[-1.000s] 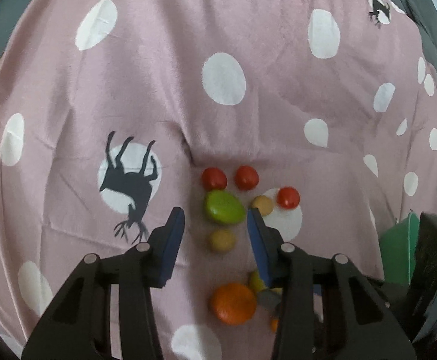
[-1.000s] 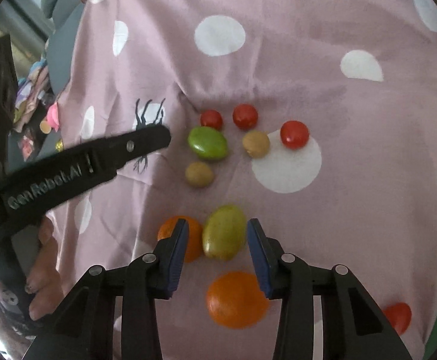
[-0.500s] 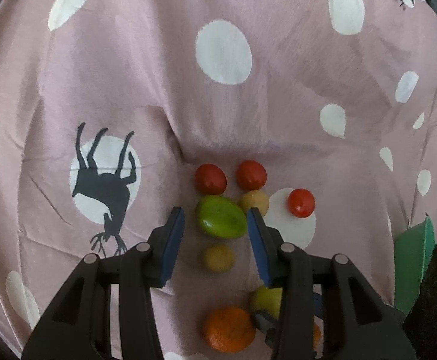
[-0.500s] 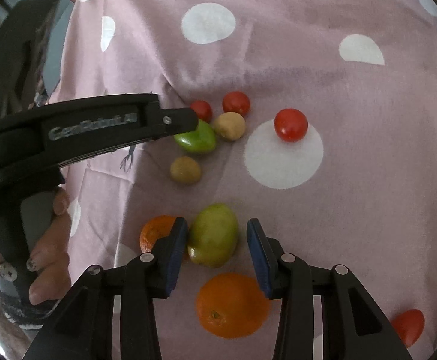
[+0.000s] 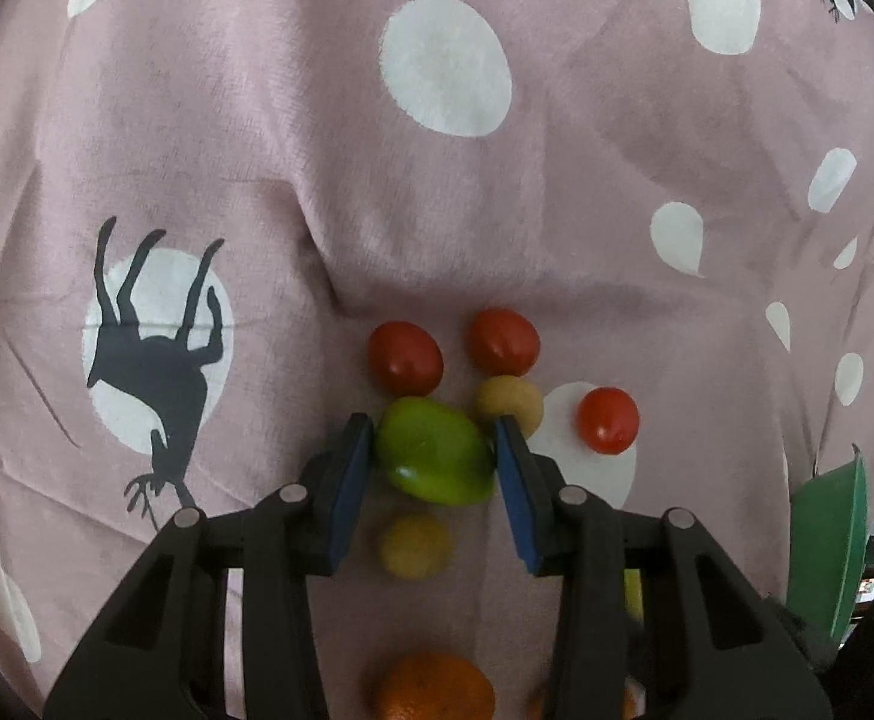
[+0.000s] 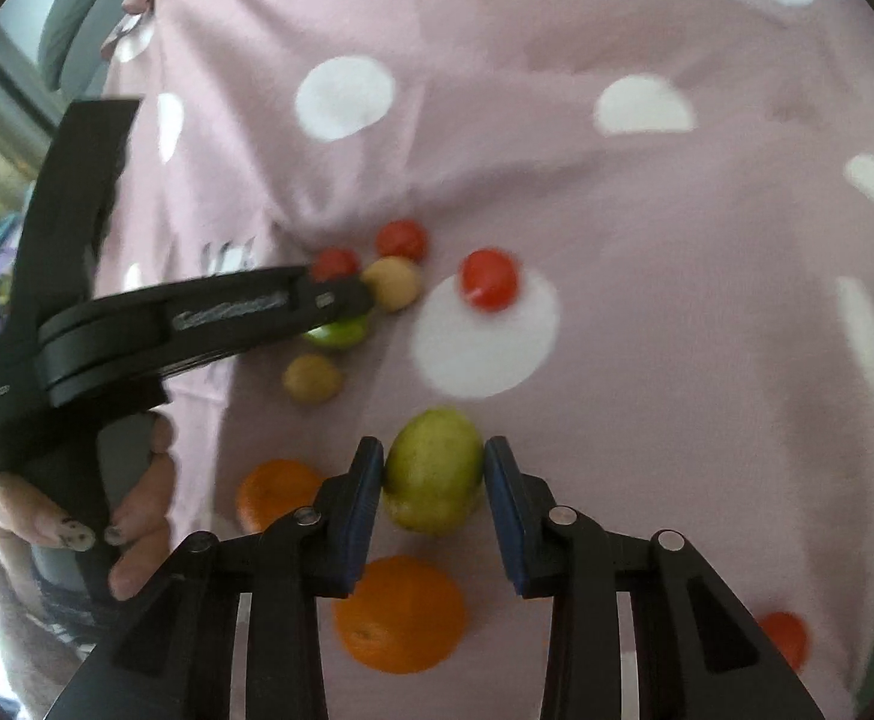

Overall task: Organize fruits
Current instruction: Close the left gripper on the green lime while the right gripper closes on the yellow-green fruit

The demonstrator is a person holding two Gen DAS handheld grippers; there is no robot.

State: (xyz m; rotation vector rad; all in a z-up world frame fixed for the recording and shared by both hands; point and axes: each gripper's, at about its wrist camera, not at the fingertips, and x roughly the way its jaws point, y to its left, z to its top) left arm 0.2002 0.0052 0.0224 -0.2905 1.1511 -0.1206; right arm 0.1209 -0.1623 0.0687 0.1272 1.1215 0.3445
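Fruits lie on a pink polka-dot cloth (image 5: 377,150). My left gripper (image 5: 434,450) has its blue pads around a bright green fruit (image 5: 434,450), touching both its sides. Behind it lie two red tomatoes (image 5: 404,357) (image 5: 502,341), a tan fruit (image 5: 511,402) and a third tomato (image 5: 607,420). Another tan fruit (image 5: 414,543) lies under the gripper. My right gripper (image 6: 434,468) has its pads against a yellow-green fruit (image 6: 434,468). Two oranges (image 6: 398,612) (image 6: 275,492) lie near it.
A green container edge (image 5: 826,540) stands at the right of the left wrist view. A red tomato (image 6: 787,639) lies at the lower right of the right wrist view. The left tool and the hand holding it (image 6: 131,324) fill that view's left side.
My left gripper moved forward until its pads closed around the green fruit. My right gripper moved forward and closed on the yellow-green fruit.
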